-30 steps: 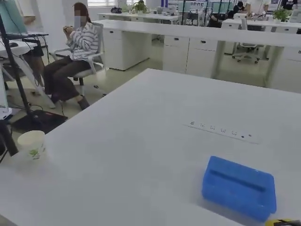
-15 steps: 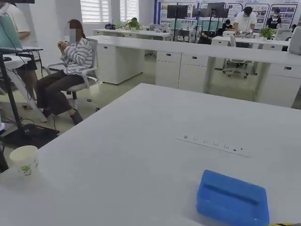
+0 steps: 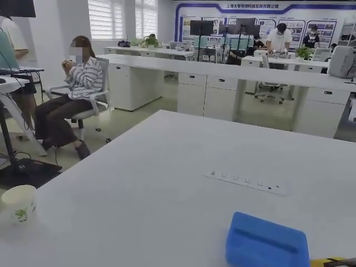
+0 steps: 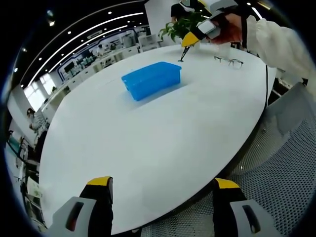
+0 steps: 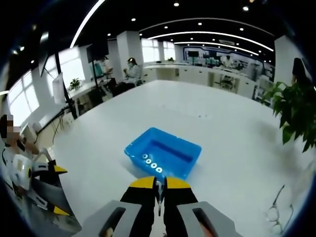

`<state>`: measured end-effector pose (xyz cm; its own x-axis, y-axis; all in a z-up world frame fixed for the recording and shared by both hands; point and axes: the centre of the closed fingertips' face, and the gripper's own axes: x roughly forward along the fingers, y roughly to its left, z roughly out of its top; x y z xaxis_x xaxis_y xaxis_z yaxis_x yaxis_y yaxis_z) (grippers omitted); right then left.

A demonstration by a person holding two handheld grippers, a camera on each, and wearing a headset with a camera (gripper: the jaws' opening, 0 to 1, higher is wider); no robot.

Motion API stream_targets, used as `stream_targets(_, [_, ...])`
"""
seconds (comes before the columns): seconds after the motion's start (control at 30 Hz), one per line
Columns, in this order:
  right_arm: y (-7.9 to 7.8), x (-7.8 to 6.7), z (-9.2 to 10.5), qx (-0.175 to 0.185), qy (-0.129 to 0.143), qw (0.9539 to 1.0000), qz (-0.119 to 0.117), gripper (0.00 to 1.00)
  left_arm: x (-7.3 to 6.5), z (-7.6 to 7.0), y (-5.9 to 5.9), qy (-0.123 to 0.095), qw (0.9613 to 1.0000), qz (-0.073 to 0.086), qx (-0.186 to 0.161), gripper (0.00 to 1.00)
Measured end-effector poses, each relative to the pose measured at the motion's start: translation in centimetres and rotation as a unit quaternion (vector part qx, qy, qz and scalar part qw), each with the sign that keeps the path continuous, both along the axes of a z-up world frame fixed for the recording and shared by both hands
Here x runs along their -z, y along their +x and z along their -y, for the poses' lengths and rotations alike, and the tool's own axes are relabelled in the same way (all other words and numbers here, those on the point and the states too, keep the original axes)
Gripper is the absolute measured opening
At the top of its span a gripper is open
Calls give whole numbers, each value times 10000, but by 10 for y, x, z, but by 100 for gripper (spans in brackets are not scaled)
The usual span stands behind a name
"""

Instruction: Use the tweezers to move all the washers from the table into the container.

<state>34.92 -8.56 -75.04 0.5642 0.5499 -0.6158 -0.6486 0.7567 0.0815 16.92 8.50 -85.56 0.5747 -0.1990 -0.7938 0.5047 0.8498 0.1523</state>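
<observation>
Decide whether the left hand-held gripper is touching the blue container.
Apart. The left gripper view shows bare table between the left hand-held gripper and the blue container.

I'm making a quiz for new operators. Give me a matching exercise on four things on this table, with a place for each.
1 washers
2 tweezers
3 paper cup
4 eyeglasses

A between the jaws of the right gripper
B at the left edge of the table in the head view
C in a row at the near edge of the blue container
D on bare table, by the potted plant

Pairs: 1C, 2A, 3B, 4D.
</observation>
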Motion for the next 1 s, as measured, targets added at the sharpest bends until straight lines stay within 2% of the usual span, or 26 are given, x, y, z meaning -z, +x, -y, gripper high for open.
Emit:
stream_targets(0.27, [5, -9, -2, -7, 5, 10000, 94, 1, -1, 0, 0, -1, 10000, 13, -3, 84])
stream_targets(0.53, [11, -11, -4, -13, -18, 9999, 129, 1, -1, 1, -1, -6, 10000, 3, 5, 84])
stream_targets(0.77, [20, -4, -9, -55, -78, 9999, 65, 1, 0, 1, -1, 2, 10000, -19, 11, 84])
stream_targets(1.0, [32, 9, -13, -121, -260, 9996, 18, 1, 1, 0, -1, 12, 10000, -33, -17, 84])
